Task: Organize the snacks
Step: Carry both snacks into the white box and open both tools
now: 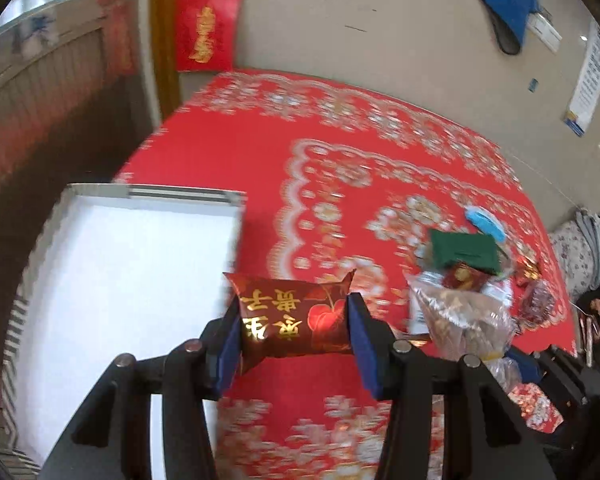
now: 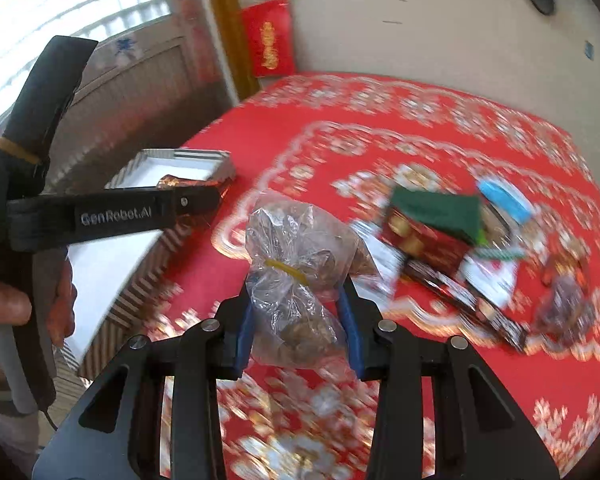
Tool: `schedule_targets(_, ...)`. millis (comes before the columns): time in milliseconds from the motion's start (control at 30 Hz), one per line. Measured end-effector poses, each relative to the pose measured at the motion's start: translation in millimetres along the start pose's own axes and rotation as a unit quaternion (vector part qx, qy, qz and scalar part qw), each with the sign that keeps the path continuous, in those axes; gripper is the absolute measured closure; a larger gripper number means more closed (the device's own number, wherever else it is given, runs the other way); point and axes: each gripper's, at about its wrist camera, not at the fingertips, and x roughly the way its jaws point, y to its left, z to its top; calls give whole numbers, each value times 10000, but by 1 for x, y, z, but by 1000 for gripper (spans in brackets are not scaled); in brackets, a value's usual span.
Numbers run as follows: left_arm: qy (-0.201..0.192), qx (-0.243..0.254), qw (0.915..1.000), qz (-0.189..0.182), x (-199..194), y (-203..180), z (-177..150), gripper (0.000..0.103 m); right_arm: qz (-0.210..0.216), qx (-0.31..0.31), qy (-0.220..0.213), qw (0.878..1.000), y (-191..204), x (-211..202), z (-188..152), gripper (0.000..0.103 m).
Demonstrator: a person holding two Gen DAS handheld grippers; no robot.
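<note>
Clamped between my left gripper's (image 1: 293, 322) blue fingers (image 1: 362, 340) is a dark red snack packet (image 1: 296, 320) with gold characters, held just above the red patterned desk (image 1: 228, 152), right beside the edge of a white-lined box (image 1: 140, 194). On my right gripper (image 2: 298, 312) I see the fingers (image 2: 350, 320) closed on a clear plastic bag (image 2: 296, 264) of brown snacks, tied with a yellow band and lifted over the desk. From the right wrist view the left gripper reaches across the box with its packet. Farther right, a blurred pile of snacks (image 2: 452, 236) lies on the desk, a green packet (image 1: 466, 250) on top.
</note>
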Motion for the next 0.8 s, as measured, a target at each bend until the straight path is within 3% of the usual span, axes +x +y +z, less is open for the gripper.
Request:
schedule_targets(433,88,-930,9921,838,17,126,17,51,611,-803,157,9948,96,65,66,66)
schedule_targets(800,310,-1305,9839,1180,40,163,8,51,561,-1208,647,9890,139,135,86,66)
